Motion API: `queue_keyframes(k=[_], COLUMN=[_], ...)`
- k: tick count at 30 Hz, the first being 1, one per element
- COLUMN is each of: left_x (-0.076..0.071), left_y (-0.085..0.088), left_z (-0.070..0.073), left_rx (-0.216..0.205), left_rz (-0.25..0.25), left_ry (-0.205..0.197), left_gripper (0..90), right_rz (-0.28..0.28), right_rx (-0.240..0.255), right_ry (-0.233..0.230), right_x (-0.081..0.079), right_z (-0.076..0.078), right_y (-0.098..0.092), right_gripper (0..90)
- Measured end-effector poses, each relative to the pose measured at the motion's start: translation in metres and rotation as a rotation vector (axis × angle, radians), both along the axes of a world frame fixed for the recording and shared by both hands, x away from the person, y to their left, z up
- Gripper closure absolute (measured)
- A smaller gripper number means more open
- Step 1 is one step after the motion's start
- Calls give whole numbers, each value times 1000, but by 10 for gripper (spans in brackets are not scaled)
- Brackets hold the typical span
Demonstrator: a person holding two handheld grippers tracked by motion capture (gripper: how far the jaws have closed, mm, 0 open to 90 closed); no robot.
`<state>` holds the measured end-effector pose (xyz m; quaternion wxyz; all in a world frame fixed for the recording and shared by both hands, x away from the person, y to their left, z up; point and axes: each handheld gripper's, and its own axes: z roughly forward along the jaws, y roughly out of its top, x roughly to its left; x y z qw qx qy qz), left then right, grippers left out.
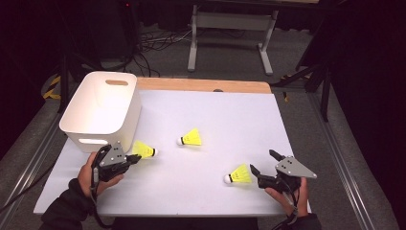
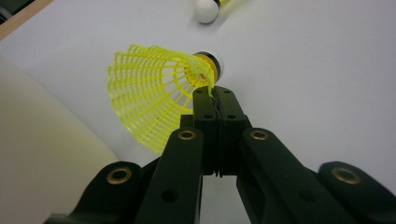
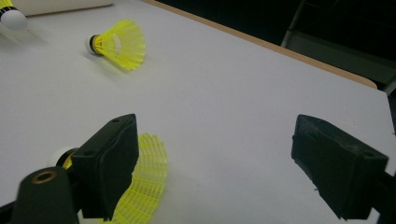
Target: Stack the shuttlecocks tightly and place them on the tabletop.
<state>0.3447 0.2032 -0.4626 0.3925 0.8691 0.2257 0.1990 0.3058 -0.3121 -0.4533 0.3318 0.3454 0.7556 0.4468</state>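
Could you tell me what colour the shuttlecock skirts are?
Bright yellow mesh skirt, clearest in the left gripper view.

Three shuttlecocks, all neon-yellow lattice skirt, white cork tip, dark band at neck: one just beside white bin (image 1: 103,112), shuttlecock (image 1: 143,150); second right of bin (image 1: 190,138); third farthest from bin (image 1: 238,174). Surface (image 1: 215,115) pale grey-white, light wood strip along far edge. Both hand-held grippers black, brass rivets, grey top plates: left hand-held gripper (image 1: 135,158), right hand-held gripper (image 1: 264,162).

The white bin (image 1: 102,111) crowds my left gripper (image 1: 135,158) on its left; ahead of my right gripper (image 1: 265,161), bare table (image 1: 230,124) runs open.
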Motion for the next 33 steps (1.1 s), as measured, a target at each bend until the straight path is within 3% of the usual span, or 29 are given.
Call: queue_keyframes(k=[4, 17, 30, 33], left_x=[-2, -2, 1, 2], left_y=[2, -5, -8, -13], left_z=[0, 0, 7, 8], left_rx=[10, 25, 9, 37], left_rz=[7, -7, -29, -44], left_ry=[-1, 5, -4, -13], left_gripper=[886, 884, 878, 879], right_rz=[12, -9, -17, -18], right_rx=[22, 2, -19, -21], right_ry=[-15, -12, -1, -2], right_x=[-1, 0, 2, 2], right_z=[1, 0, -3, -3], right_y=[-2, -3, -1, 0], right_gripper=[152, 119, 115, 115])
